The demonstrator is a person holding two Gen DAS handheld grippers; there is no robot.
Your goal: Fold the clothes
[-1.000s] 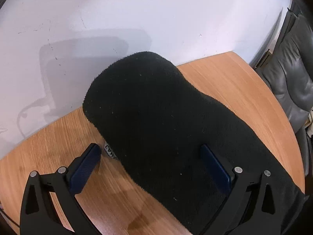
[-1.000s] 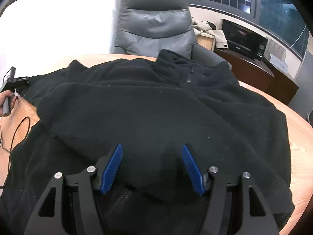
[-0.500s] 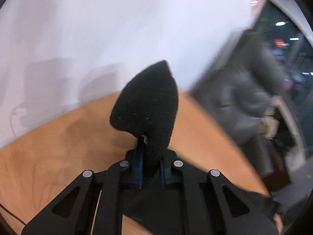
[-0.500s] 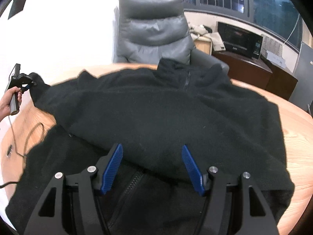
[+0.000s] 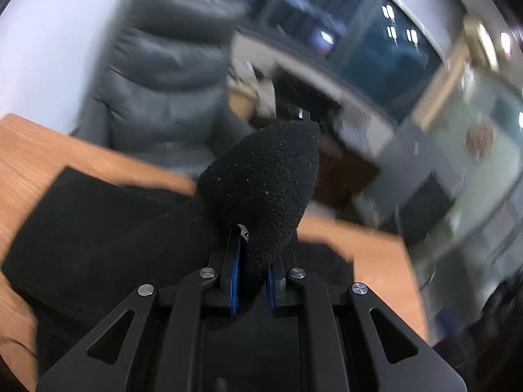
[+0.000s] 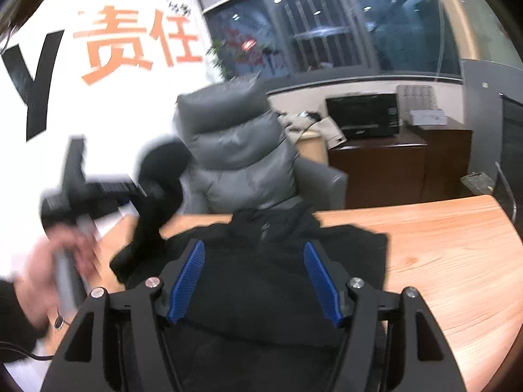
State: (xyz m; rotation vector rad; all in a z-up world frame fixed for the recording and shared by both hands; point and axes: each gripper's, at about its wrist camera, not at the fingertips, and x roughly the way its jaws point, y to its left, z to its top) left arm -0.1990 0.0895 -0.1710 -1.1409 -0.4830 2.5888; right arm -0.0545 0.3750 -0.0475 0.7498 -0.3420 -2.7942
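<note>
On the wooden table (image 6: 457, 254), a black fleece jacket (image 6: 278, 281) is spread flat. One sleeve (image 5: 261, 179) is raised clear of it, clamped between the closed left tongs (image 5: 251, 289). The right tongs (image 6: 255, 281) are held apart above the jacket body, gripping nothing. A grey leather armchair (image 6: 238, 160) is seen behind the table.

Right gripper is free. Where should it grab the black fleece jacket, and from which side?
Probably the jacket's right hem edge, coming in from the right over the bare table. That edge lies flat and exposed, while the left gripper already pinches the lifted sleeve. The right gripper hovers open over the middle, where there's no edge to pinch.
</note>
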